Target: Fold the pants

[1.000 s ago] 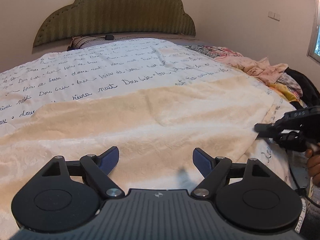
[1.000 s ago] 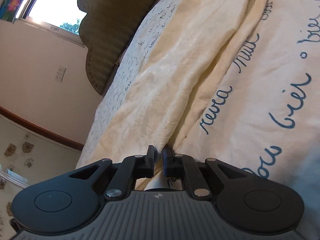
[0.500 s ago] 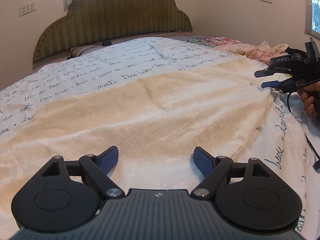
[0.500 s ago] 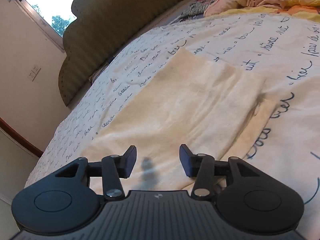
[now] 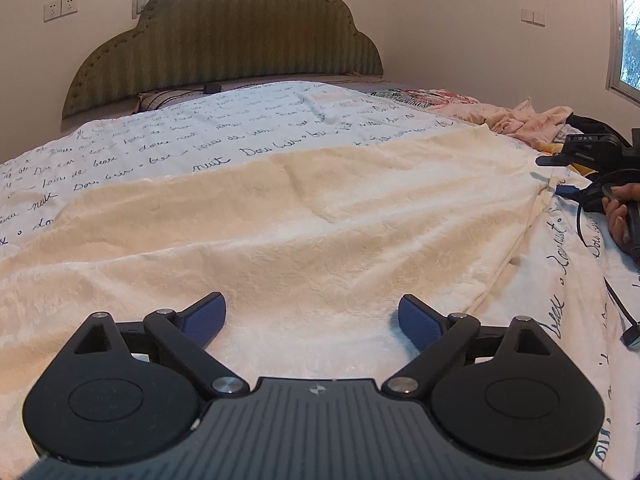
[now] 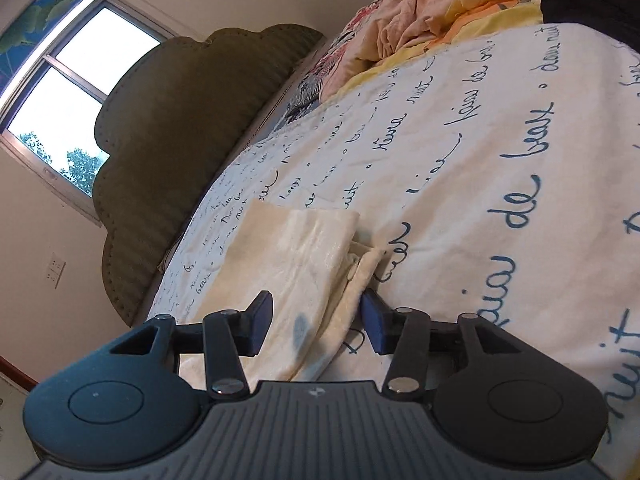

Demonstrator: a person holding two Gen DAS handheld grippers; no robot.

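Observation:
Cream-coloured pants [image 5: 320,232] lie spread flat across the bed. My left gripper [image 5: 312,320] is open and empty, low over the near part of the fabric. My right gripper [image 6: 316,320] is open, its jaws standing either side of a folded edge of the pants [image 6: 304,256] without pinching it. The right gripper also shows in the left wrist view [image 5: 560,174], at the far right end of the pants, with the hand behind it.
The bed has a white cover with blue script writing [image 5: 224,136] and a green scalloped headboard [image 5: 236,40]. A heap of pink and yellow clothes [image 5: 520,120] lies at the right side, also in the right wrist view [image 6: 436,4]. A black cable [image 5: 616,304] trails at right.
My right gripper was shut on the pants' edge one second ago, then opened and let go. It has since swung over to the pants' end. My left gripper stayed open and nearly still.

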